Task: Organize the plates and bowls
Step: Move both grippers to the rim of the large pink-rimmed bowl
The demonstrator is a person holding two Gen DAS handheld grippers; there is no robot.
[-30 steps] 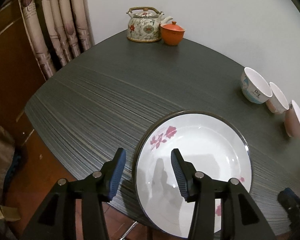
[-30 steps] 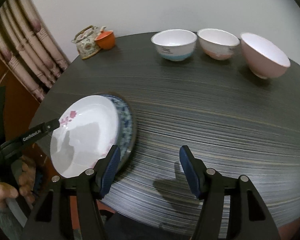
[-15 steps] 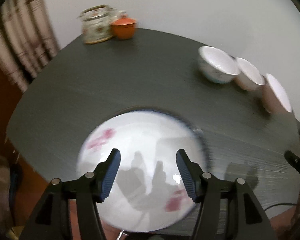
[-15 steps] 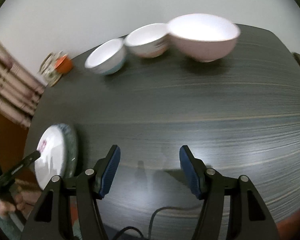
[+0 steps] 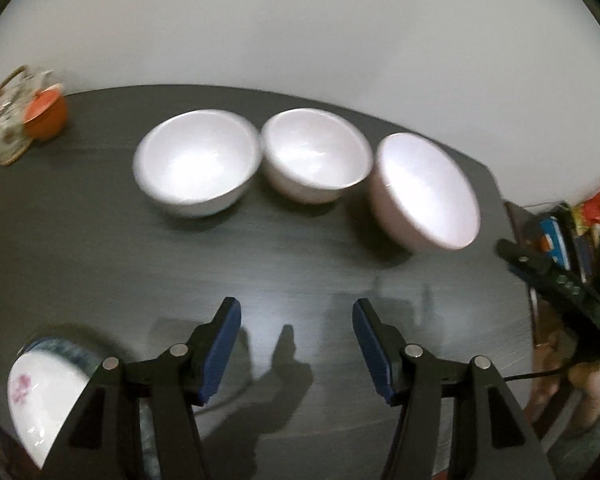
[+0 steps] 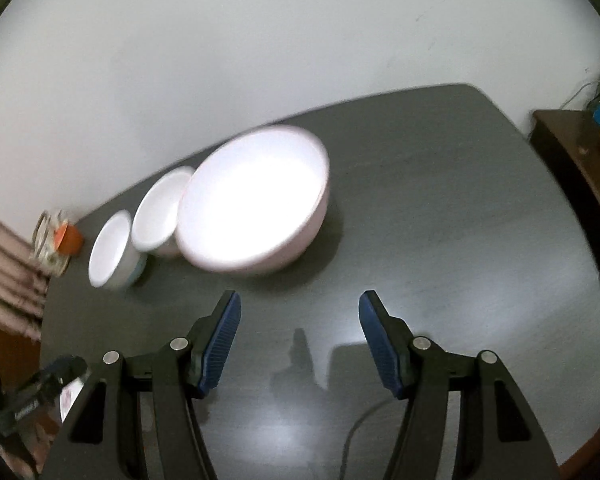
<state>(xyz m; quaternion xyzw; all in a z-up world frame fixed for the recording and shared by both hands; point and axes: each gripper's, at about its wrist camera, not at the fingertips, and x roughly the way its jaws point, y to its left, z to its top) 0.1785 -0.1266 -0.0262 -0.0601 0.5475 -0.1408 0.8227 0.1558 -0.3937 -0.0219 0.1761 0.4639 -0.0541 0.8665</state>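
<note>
Three bowls stand in a row at the back of the dark table [image 5: 300,264]: a white bowl with a blue band [image 5: 198,162] [image 6: 114,250], a smaller white bowl [image 5: 316,154] [image 6: 162,210], and a larger pink bowl [image 5: 424,192] [image 6: 254,198]. A white plate with pink flowers [image 5: 40,400] lies on a blue-patterned plate at the table's front left. My left gripper [image 5: 296,342] is open and empty, facing the bowls. My right gripper [image 6: 300,334] is open and empty, just short of the pink bowl. The views are blurred.
A floral teapot [image 5: 4,124] and an orange lidded cup [image 5: 46,114] stand at the table's back left corner. A curtain [image 6: 8,276] hangs at the left. A brown side table [image 6: 580,160] with small items stands to the right.
Both grippers have swung from the stacked plates to the bowls. The left one turned right, off the plate. The right one has closed in on the pink bowl.
</note>
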